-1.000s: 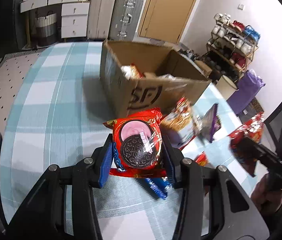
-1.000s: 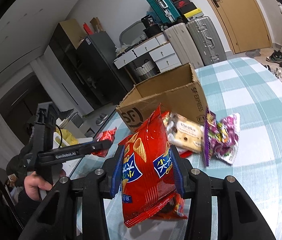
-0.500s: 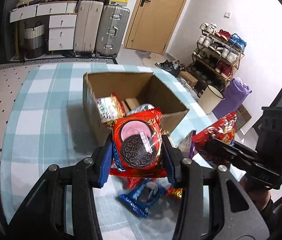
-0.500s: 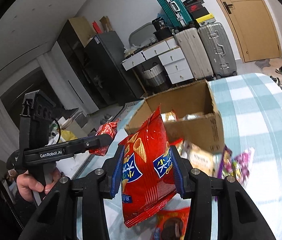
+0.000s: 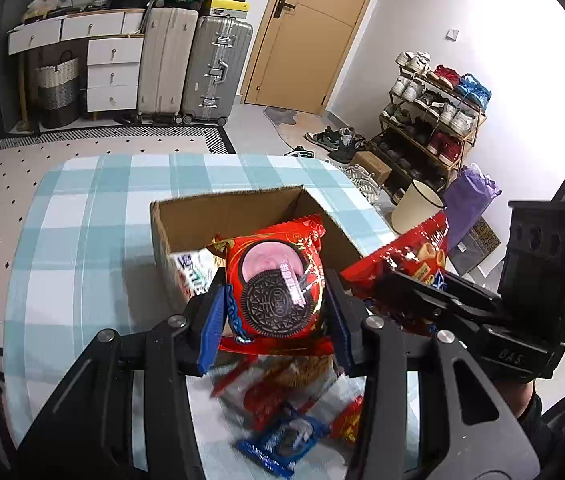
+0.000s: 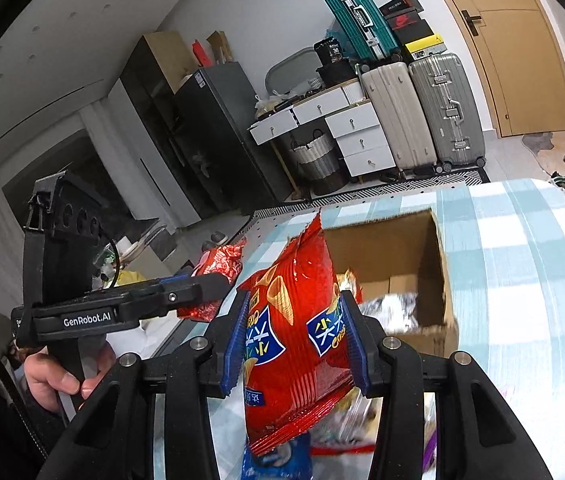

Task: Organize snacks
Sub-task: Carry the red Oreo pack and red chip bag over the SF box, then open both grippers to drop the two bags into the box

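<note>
Cardboard, brown and open-topped, the box sits on the blue-and-white checked tablecloth near the table's far right corner, and it already holds a few packets — a white printed one against its left wall, something silvery deeper in. Part of the sorting looks done.

Working from the left: the left gripper has its blue pads clamped on a red foil cookie packet with a dark round biscuit printed on it, carried clear of the table just in front of the box's near wall. To its right, the right gripper is closed on a red crinkly bag of cone-shaped crisps, held upright with its top edge reaching toward the box opening. Neither packet is inside yet.

Below and nearer than both grippers, loose snacks remain on the cloth — a blue cookie wrapper, a small red packet, and others too blurred to name. So, as I judge it, the task is partway: two packets on the way in, several still to be picked up.
</note>
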The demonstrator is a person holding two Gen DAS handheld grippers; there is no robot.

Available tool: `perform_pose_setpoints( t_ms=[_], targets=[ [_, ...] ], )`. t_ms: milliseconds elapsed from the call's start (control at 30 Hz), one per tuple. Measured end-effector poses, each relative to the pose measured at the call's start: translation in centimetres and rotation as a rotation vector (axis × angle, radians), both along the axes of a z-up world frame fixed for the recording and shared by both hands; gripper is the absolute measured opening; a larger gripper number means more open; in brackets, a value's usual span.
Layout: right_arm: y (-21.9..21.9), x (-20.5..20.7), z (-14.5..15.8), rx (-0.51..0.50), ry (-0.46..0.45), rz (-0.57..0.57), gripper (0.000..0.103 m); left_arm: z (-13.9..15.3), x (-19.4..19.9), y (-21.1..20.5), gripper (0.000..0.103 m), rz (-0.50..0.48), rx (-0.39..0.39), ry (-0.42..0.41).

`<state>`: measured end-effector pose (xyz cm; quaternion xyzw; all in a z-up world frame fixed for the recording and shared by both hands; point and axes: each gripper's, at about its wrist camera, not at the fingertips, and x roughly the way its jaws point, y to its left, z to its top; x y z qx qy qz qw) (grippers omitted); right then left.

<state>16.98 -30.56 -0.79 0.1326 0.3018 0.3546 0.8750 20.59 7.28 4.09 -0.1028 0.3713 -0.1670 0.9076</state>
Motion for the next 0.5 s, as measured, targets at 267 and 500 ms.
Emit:
perform_pose_setpoints(
  t_ms=[267,500],
  targets=[
    [1.1,3.7,1.3,-0.049,-0.019,0.004,0.044,0.0,4.4,-0.3,0.042,0.017,0.017,-0.004],
    [2.4,7.0,0.6,-0.107,-0.005,0.007,0.044,-2.0,8.1,-0.6,0.042,0.002,0.024,0.04]
  ],
)
